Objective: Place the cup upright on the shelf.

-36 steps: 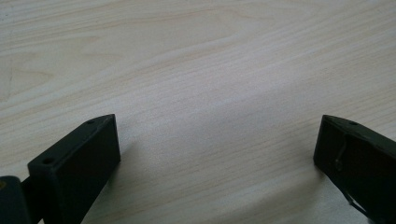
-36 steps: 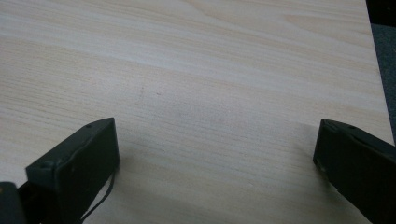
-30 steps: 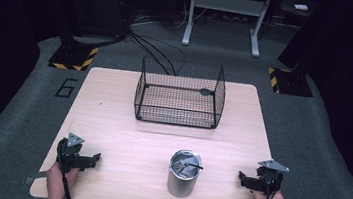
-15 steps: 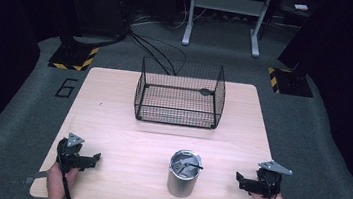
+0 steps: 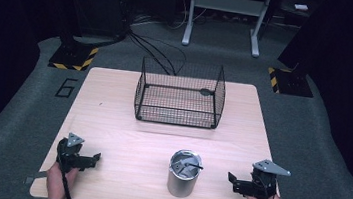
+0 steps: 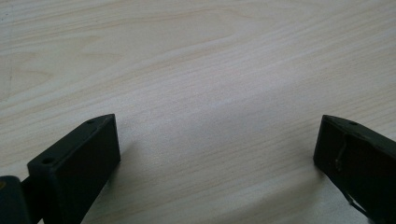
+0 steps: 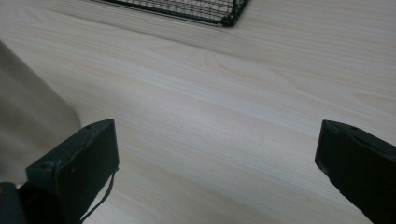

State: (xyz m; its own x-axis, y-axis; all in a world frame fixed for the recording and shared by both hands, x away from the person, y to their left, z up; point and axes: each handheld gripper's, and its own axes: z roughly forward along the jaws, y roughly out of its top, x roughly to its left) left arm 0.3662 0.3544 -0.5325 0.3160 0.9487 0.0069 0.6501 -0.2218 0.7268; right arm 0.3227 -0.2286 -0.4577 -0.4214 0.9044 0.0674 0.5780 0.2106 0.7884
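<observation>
A steel cup (image 5: 184, 175) stands near the tabletop's (image 5: 112, 117) front edge, between the left hand-held gripper (image 5: 91, 159) and the right hand-held gripper (image 5: 231, 180), apart from both. Both sets of jaws are spread wide, empty. A wire basket (image 5: 180, 94) sits farther back.

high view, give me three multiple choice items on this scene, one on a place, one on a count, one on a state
1. Where does the metal cup stand?
A. inside the wire basket
B. near the table's front edge, between the grippers
C. on the floor

2. How many wire baskets are on the table?
A. one
B. two
C. three

3. How are the left gripper fingers?
A. shut on the cup
B. shut on nothing
C. wide apart, holding nothing

Answers: 1 B, the cup sits apart from the basket, near the front; 2 A, a single basket shows; 3 C, bare wood lies between the fingers.
</observation>
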